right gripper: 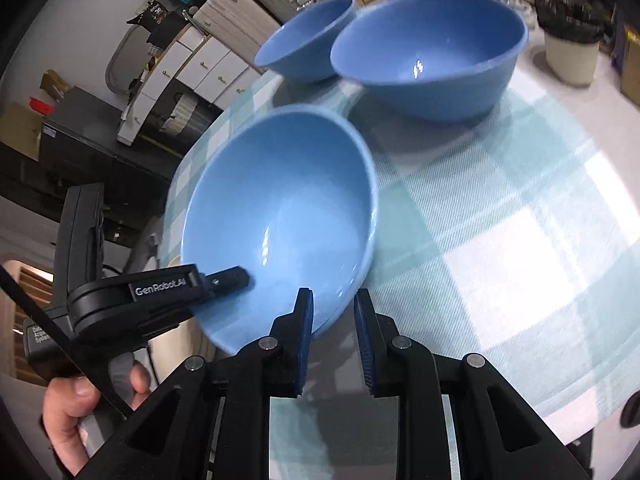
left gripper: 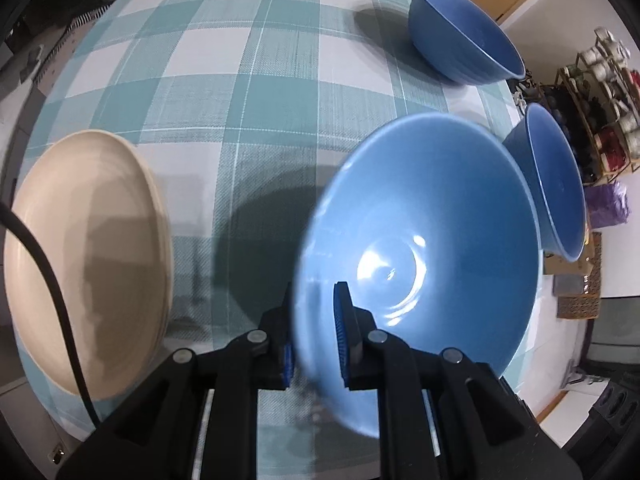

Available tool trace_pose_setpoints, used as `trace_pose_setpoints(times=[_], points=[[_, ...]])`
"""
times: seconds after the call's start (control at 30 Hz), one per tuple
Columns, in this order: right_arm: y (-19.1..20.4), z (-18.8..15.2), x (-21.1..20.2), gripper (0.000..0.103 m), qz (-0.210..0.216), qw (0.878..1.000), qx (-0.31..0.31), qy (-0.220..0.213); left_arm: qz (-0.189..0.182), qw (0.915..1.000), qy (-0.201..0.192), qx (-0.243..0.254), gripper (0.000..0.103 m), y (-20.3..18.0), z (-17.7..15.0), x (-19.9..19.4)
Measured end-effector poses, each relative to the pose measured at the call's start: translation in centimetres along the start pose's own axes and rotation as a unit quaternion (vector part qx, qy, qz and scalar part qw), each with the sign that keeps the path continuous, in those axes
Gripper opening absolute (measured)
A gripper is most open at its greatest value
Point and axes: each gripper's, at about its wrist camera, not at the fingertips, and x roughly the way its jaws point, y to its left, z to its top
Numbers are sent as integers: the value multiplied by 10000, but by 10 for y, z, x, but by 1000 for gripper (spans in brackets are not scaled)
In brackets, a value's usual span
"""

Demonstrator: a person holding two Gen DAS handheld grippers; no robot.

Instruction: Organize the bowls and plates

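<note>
A: Left gripper [left gripper: 314, 336]?
B: Clenched on the rim of the held bowl [left gripper: 420, 264]. One pad inside the wall, one outside. Bowl is tilted, light blue, rim blurred.

A: Is it off the table?
B: Looks lifted above the tablecloth [left gripper: 240, 100]; its shadow falls on the cloth just left of it. Can't tell whether the low edge touches.

A: Right gripper [right gripper: 334, 344]?
B: Nothing between the pads. Narrow gap, bare cloth showing through it. Its left finger [right gripper: 302, 340] overlaps the near rim of the same bowl in the right wrist view; can't tell if that is contact.

A: Other dishes?
B: Two darker blue bowls. Far bowl [left gripper: 464, 28] sits upright near the back edge of the table. Side bowl [left gripper: 554, 184] is just beyond the held one, at the table's right edge. In the right wrist view those two look close together, possibly touching.
Cream plate [left gripper: 88, 268] on the left, well apart from the bowls, near the front-left edge.

A: Anything else?
B: Black cable [left gripper: 48, 276] crosses the plate in the left view. A hand [right gripper: 76, 412] grips the left tool's handle, bottom-left of the right view.
</note>
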Motion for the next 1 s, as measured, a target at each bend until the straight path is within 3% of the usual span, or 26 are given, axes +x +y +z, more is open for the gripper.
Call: trace_pose_setpoints(times=[0.33,0.5,0.67,0.8,1.0], points=[[9,30,10,22,-493,9985,-237,72,194,9998,-65,90,14,1,20,5],[6,42,22,22,-622,9977,-234,109,105,9999,-38,97,14,4,26,12],[5,47,33,18,-509,9980,-198,327,183,9993,-151,277,9,3,25,11],[5,49,35,16,-545,9973,-321,370,4,9996,-49,265,6,5,24,14],[3,41,31,15,-491,9966,-295,584,71,9992,23,393,5,6,11,11]])
